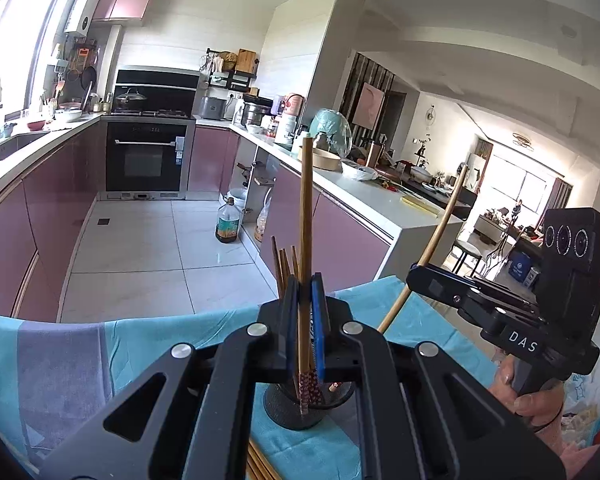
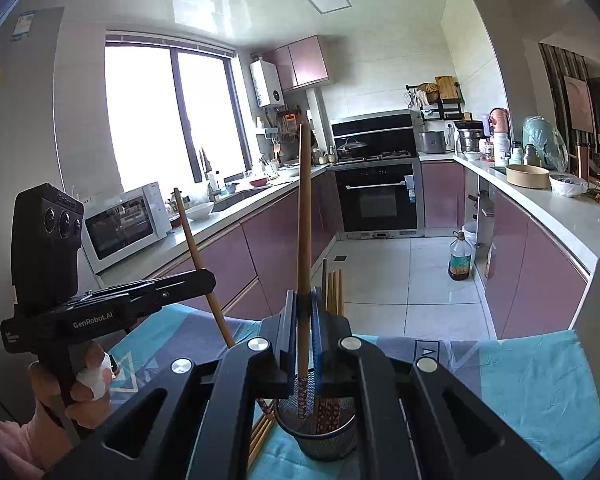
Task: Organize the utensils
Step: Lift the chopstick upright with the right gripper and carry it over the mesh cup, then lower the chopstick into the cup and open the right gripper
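Left wrist: each tool [image 1: 305, 304] clamps 1 brown chopstick [image 1: 306, 216], patterned tip.

Matt wooden chopsticks [image 1: 306, 200], dark metal mesh holder [image 2: 318, 436], soft turquoise-and-grey cloth [image 1: 72, 360], glossy mauve cabinet fronts [image 2: 236, 256]

both grippers clamped tight, left gripper [image 1: 305, 312] and right gripper [image 2: 303, 320] side by side, each angled slightly downward.
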`<state>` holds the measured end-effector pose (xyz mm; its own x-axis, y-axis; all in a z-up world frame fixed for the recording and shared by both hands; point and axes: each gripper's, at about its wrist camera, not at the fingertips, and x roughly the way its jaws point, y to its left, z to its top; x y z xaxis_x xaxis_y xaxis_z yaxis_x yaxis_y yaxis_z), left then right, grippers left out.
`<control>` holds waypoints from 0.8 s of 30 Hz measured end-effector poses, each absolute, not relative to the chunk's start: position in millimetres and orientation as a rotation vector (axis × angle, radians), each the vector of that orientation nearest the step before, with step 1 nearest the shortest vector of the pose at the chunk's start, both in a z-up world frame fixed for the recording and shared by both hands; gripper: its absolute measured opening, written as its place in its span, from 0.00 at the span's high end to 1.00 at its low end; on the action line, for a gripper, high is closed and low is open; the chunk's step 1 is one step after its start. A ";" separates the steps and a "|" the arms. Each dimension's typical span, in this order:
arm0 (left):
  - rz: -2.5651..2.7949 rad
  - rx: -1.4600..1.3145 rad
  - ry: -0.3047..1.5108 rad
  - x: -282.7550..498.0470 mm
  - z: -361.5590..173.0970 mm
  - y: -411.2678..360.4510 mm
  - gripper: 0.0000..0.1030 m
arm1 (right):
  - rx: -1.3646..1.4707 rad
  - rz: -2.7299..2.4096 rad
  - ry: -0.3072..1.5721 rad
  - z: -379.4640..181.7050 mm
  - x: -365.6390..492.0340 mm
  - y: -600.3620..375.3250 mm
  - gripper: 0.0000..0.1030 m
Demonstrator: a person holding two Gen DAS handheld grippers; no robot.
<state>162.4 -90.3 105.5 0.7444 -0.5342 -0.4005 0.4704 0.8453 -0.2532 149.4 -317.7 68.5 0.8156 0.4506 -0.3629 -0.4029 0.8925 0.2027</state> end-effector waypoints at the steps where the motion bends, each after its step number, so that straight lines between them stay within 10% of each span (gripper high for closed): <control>1: -0.545 -0.134 0.485 165.9 103.9 -92.7 0.93 | 0.113 0.449 0.422 67.1 152.2 -317.3 0.95; 24: -0.553 -0.092 0.581 204.9 90.9 -109.4 0.93 | 0.074 0.436 0.613 23.1 186.1 -304.8 0.95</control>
